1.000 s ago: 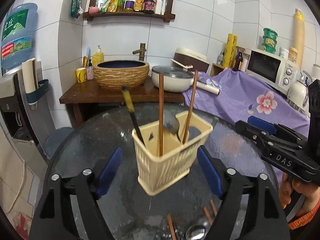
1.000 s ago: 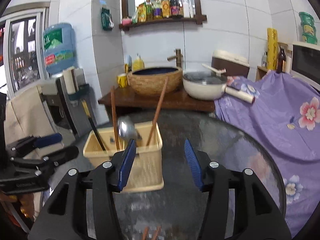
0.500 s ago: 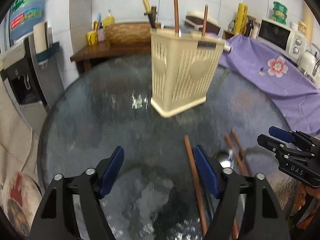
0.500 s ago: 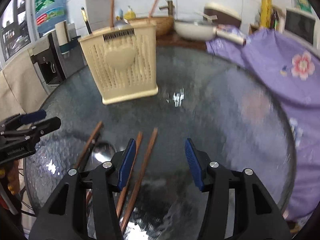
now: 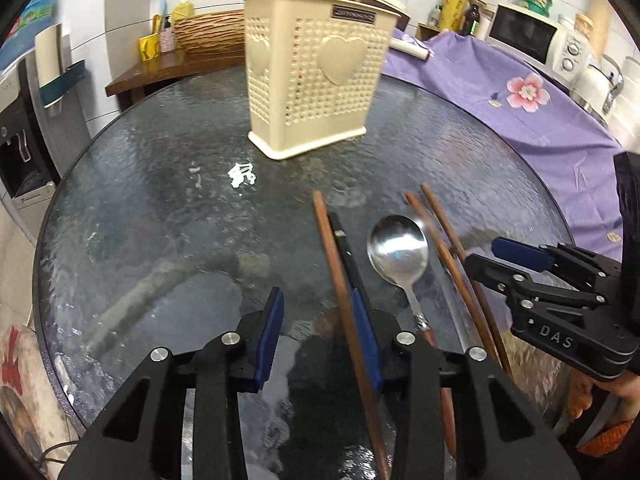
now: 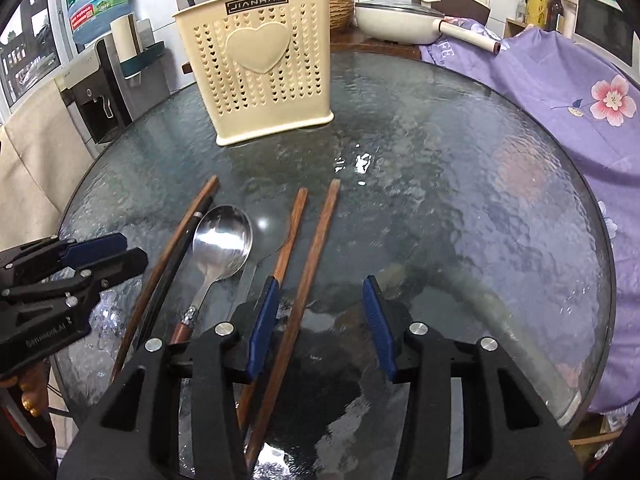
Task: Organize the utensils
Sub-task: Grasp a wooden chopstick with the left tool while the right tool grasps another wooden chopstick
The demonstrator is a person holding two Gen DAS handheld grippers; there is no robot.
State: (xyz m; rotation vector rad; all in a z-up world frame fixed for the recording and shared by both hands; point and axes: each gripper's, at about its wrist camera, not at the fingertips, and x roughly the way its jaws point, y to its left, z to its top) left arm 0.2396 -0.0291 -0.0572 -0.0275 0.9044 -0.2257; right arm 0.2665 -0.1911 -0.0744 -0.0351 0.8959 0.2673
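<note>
A cream utensil holder [image 5: 316, 68] [image 6: 260, 64] stands upright at the far side of the round glass table [image 5: 140, 208] [image 6: 460, 200], with chopsticks and a black-handled utensil in it. On the near glass lie a metal spoon [image 5: 400, 248] [image 6: 222, 240], several brown chopsticks [image 5: 340, 280] [image 6: 316, 240] and a black chopstick [image 5: 348, 248] [image 6: 176, 256]. My left gripper [image 5: 318, 332] is open and empty, low over the brown and black chopsticks. My right gripper [image 6: 322, 320] is open and empty, low over two brown chopsticks.
A purple flowered cloth [image 5: 500, 92] [image 6: 560, 80] covers the counter to the right, with a microwave [image 5: 532, 36]. Behind the table stand a wooden stand with a basin [image 5: 208, 32] and a white pan [image 6: 400, 20]. A water dispenser [image 6: 100, 80] is at the left.
Both grippers have dropped from above the holder down toward the near table edge. The loose spoon and chopsticks have come into view under them. Both stay open.
</note>
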